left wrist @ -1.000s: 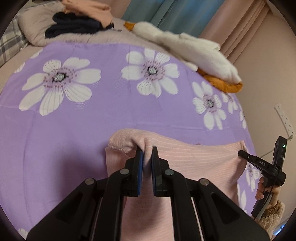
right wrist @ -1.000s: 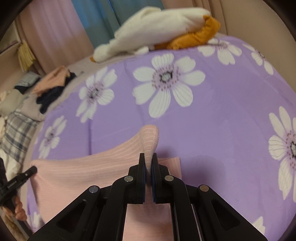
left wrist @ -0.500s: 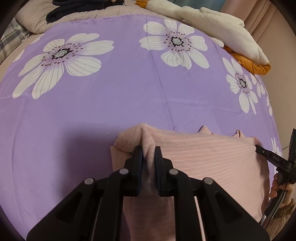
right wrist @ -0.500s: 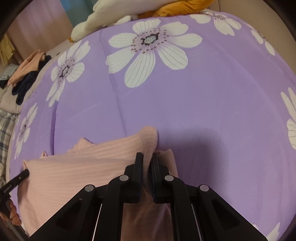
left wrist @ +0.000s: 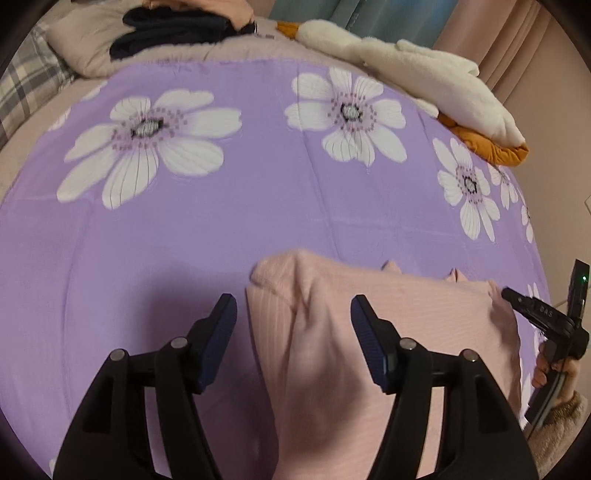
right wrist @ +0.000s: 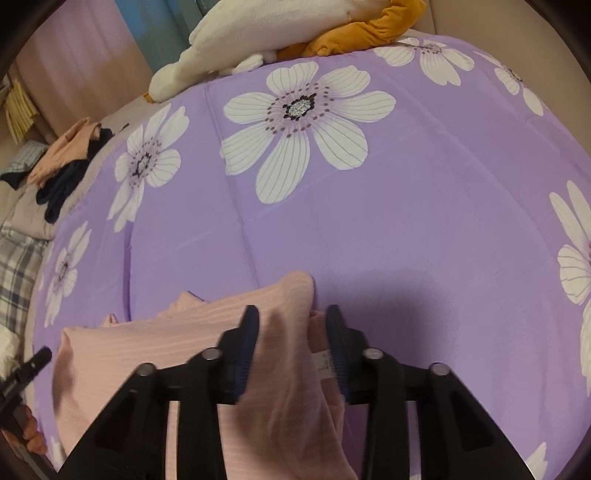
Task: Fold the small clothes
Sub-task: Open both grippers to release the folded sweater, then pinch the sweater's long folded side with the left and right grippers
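On the far left of the bed, a plaid cloth [left wrist: 22, 92] and a pile of dark and peach clothes [left wrist: 173, 26] lie beyond the purple floral sheet [left wrist: 221, 221]. The pink ribbed garment [left wrist: 388, 325] lies flat on this sheet, at the near edge, with its folded corner just in front of the left gripper [left wrist: 293, 317]. A second ago this gripper pinched that corner and held it raised; now its jaws have just been opening and stand spread, the pads apart from the cloth, which lies below them. More to the right, the right gripper [right wrist: 291, 325] shows the same change: its jaws have just been opening, they are parted less widely, and the other corner of the garment, with a small white label [right wrist: 323, 363], rests loose between them. A white and orange plush toy [left wrist: 424, 74] lies at the far right edge. I judge that one fold is laid down, and the next fold can begin.
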The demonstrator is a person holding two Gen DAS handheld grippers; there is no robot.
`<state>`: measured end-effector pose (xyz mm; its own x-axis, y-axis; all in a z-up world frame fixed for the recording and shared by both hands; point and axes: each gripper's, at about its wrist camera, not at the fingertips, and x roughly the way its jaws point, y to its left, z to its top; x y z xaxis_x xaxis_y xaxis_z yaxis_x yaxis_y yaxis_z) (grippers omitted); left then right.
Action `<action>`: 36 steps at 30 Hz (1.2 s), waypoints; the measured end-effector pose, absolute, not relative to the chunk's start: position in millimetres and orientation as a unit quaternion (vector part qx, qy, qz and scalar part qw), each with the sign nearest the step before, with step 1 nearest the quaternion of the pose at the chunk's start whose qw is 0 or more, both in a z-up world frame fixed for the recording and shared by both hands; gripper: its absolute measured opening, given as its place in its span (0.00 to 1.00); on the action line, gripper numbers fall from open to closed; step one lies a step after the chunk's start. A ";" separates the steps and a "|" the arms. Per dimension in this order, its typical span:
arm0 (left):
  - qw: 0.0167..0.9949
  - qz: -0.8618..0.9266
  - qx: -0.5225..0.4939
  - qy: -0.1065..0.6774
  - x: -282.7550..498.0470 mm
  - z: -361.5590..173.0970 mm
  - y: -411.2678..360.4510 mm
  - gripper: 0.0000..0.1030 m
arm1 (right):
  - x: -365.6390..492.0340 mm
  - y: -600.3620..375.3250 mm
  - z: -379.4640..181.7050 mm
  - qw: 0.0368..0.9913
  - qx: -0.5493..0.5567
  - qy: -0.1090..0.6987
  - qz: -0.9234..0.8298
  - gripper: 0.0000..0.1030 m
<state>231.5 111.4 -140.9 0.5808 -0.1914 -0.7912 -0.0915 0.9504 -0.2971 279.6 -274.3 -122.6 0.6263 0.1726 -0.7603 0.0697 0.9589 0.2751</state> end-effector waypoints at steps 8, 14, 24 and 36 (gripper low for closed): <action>0.857 -0.025 -0.160 0.489 222.1 -168.0 111.2 0.59 | 287.7 -258.2 -132.3 0.891 0.117 0.439 0.029 0.06; 0.857 -0.021 -0.157 0.490 223.2 -169.4 111.1 0.61 | 278.4 -260.8 -102.1 0.915 0.119 0.384 0.035 0.06; 0.859 -0.015 -0.157 0.487 213.7 -164.8 111.4 0.67 | 289.6 -261.5 -138.7 0.893 0.101 0.439 0.011 0.19; 0.846 -0.058 -0.210 0.487 151.2 -159.3 111.4 0.81 | 205.9 -284.7 -109.5 0.894 0.165 0.415 0.025 0.68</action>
